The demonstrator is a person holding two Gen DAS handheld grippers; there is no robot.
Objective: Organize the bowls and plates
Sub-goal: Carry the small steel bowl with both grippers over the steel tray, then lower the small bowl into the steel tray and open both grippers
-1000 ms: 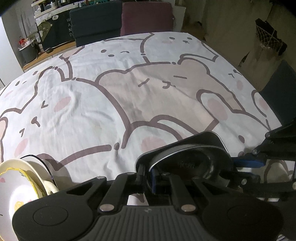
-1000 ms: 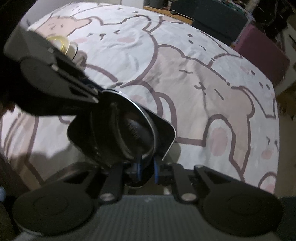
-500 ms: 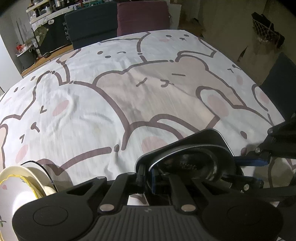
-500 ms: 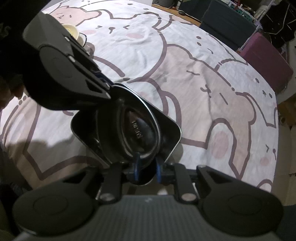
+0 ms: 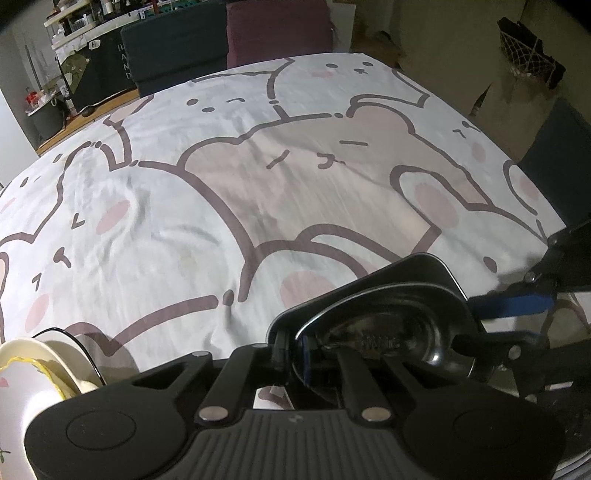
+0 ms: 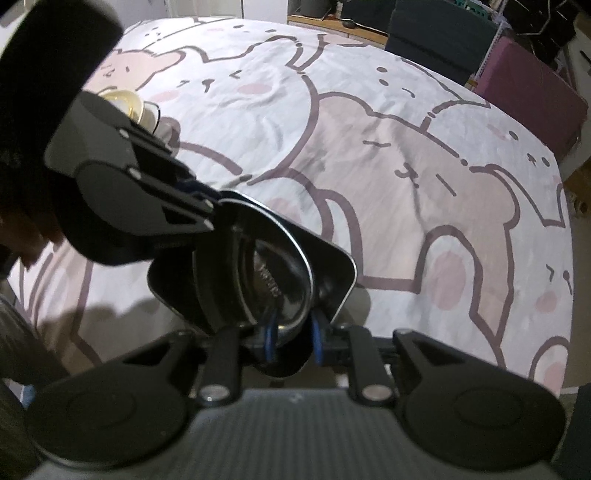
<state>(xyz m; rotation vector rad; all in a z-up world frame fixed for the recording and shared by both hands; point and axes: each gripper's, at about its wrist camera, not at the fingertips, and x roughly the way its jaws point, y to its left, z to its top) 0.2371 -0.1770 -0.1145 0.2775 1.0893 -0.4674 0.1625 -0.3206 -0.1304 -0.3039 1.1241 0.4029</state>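
Note:
A black square plate [image 5: 424,266] with a glossy black bowl [image 5: 406,325] nested in it hangs tilted over the bear-print cloth. My left gripper [image 5: 291,349] is shut on the near left rim of this pair. In the right wrist view, my right gripper [image 6: 292,332] has its blue pads either side of the bowl [image 6: 266,266] and plate [image 6: 332,269] rim, slightly apart from it. From the left wrist view, the right gripper [image 5: 469,321] reaches in from the right. The left gripper [image 6: 207,210] shows at upper left in the right wrist view.
Cream dishes with a yellow line [image 5: 37,369] stand on edge in a black wire rack [image 5: 85,347], also seen as cream dishes [image 6: 125,103]. A dark blue chair [image 5: 177,48] and a maroon chair [image 5: 277,26] line the table's far edge. A hand [image 6: 14,229] holds the left tool.
The right gripper's blue pads have spread a little around the rim. The left gripper keeps its hold, and the plate with the bowl has barely shifted.

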